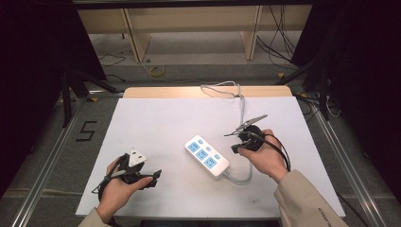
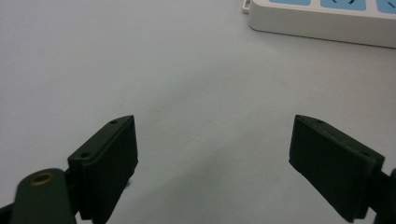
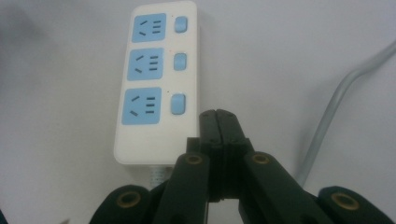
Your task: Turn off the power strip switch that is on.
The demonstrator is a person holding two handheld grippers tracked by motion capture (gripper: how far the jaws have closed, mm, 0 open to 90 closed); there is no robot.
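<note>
Power strip [image 1: 207,155]: we have it lying flat near the middle of the white table [image 1: 156,123], sockets up, three blue outlets each with its own switch [image 3: 177,102] alongside.
Its cord [image 1: 240,177]: leaves the strip's near end, loops round to the strip's right and runs off toward the far edge of the table.
Right gripper [image 3: 218,122]: clenched on nothing, jaws pressed together, tip just off the strip's near end beside the nearest switch; we judge the closed tip is meant as a poking finger for that button.
Left gripper [image 1: 152,176]: released, jaws wide apart, well to the left of the strip, low over bare table; we read it as waiting, perhaps to steady the strip.
In the way: the cord loop lies just right of the right gripper's line; otherwise nothing sits between either gripper and the strip.
Around: beyond the strip, past the table's far edge, loose cables on the floor [image 1: 198,68].
</note>
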